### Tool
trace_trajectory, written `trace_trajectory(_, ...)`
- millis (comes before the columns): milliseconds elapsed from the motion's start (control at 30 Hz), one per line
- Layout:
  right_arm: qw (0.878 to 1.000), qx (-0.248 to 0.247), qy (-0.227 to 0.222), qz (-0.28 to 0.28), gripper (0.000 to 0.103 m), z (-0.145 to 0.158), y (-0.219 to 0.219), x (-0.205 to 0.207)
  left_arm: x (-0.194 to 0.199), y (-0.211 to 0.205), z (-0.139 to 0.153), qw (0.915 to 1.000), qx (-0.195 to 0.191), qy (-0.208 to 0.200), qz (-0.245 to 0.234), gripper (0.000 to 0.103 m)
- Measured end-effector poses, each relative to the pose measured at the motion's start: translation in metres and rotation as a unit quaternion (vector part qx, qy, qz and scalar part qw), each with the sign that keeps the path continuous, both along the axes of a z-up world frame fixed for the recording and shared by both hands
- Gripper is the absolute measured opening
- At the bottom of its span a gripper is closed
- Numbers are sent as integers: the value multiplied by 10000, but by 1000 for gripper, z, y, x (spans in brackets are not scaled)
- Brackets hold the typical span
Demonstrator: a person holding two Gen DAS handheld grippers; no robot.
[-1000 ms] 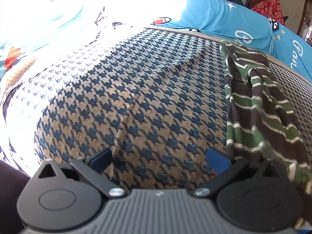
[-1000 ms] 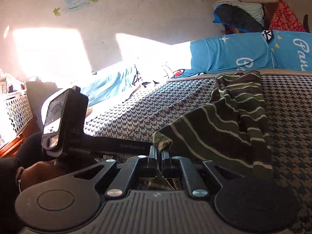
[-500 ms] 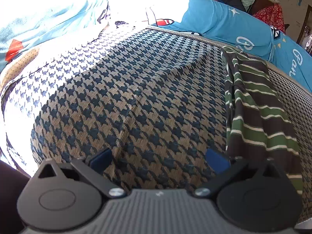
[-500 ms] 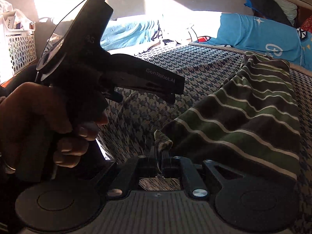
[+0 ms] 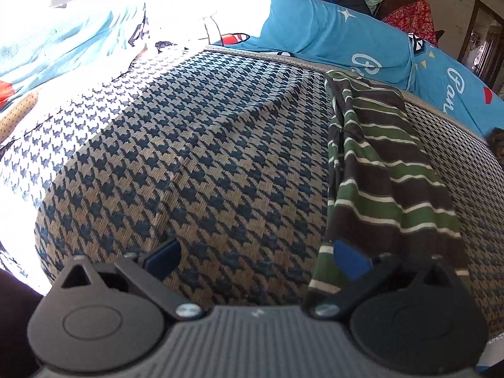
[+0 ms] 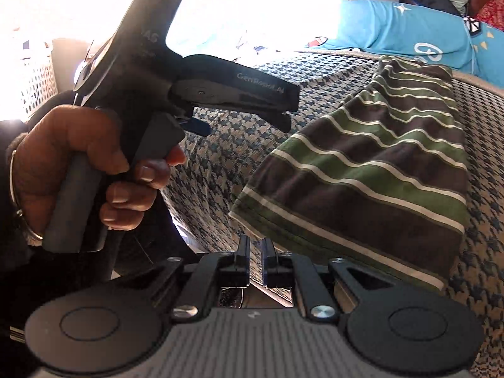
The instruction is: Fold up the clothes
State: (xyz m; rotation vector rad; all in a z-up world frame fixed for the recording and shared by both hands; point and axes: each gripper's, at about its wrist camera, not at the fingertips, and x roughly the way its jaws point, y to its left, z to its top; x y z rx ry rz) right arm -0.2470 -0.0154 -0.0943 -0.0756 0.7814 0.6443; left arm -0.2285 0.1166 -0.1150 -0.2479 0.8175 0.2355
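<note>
A garment striped in green, brown and white (image 5: pixel 378 163) lies folded in a long band on the houndstooth bed cover (image 5: pixel 204 157). My left gripper (image 5: pixel 256 258) is open wide just above the cover, its right pad (image 5: pixel 349 261) over the garment's near edge. In the right wrist view the garment (image 6: pixel 378 170) rests flat, its near corner a little ahead of my right gripper (image 6: pixel 255 252). Those jaws are almost together with nothing between them. A hand (image 6: pixel 78 163) holds the left gripper (image 6: pixel 288 110) to the left of the garment.
Blue printed pillows (image 5: pixel 330 31) line the far side of the bed, with a red floral cloth (image 5: pixel 409 19) behind them. A white perforated basket (image 6: pixel 31 75) stands at the far left. Strong sunlight washes out the bed's left part.
The right gripper has let go of the garment's corner, and the cloth now lies on the bed. The garment's near end has dropped against the left gripper's right finger.
</note>
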Motion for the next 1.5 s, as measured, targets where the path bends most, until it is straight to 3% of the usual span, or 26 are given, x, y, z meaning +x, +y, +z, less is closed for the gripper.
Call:
trace_trajectory(133,9953,-76,50,-965,15,4,-25,-5,4,-8,-3,9999,31,85,-111,103)
trace_trajectory(300,9738,63,211,-2261,16,6,-66,2,7,-15,-6,9998,67,131,-162,103)
trace_trajectory(467,9597,-35,225,-2801,18,5,-84,4,10,-19,-8,9996,79,170,-197,103)
trace_trajectory(667,9505,288,597,-3036,30,-4,-100,10,12,-24,-10,9994,103,203,-277,103)
trace_trajectory(867,9474,839,938,-2943,31,-17,-103,18,13,-25,-11,9993,111,218,-273,103)
trace_trajectory(1000,9446,942,971,-2989,7,-19,-107,18,12,-22,-9,9995,48,201,-226,103)
trace_trajectory(1500,9451,219,809,-3159,6,-3,-106,-4,23,-14,-5,9995,-52,299,-1,103)
